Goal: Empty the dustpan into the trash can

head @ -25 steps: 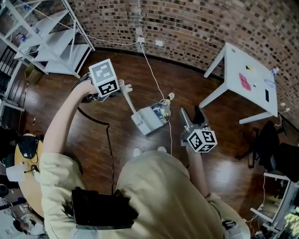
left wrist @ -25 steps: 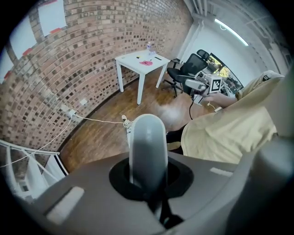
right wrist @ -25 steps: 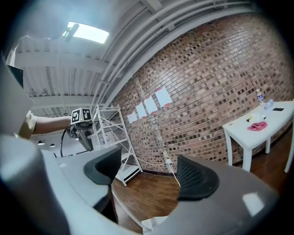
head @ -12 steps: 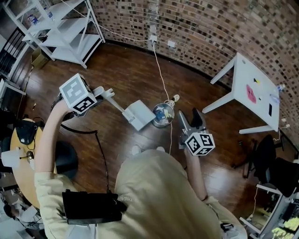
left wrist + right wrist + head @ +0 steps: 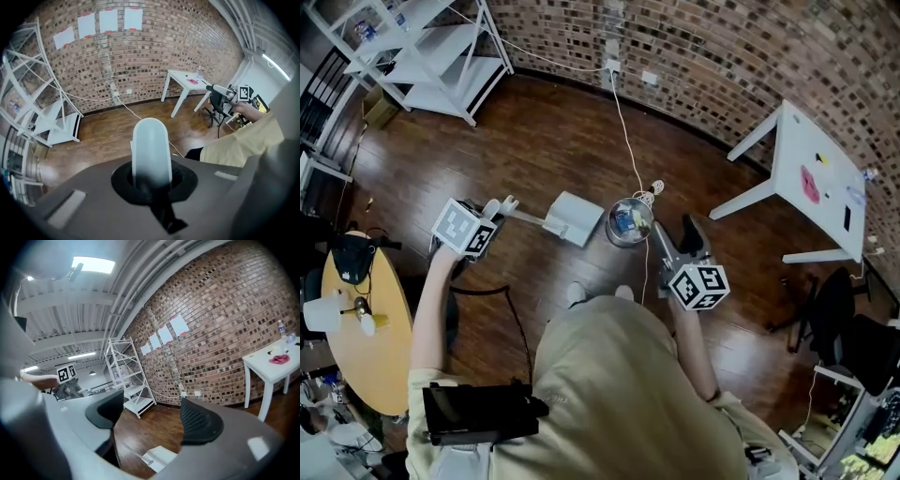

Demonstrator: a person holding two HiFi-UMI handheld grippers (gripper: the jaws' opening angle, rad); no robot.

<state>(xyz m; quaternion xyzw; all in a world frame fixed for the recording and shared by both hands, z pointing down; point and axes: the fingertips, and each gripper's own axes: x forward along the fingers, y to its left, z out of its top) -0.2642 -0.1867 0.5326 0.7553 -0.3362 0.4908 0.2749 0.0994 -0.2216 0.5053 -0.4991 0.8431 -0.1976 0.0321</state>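
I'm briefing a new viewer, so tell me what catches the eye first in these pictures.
Left of centre in the head view, a white dustpan stands out against the dark wood floor, its handle clamped in the left claw. Just right of it is a shiny round trash can, with the empty, open right claw close by.

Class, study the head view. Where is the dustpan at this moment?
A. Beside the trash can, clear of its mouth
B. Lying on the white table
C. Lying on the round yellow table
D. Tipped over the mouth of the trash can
A: the dustpan, gripped by its handle in the left gripper, sits just left of the trash can in the head view, with no part of it over the opening.
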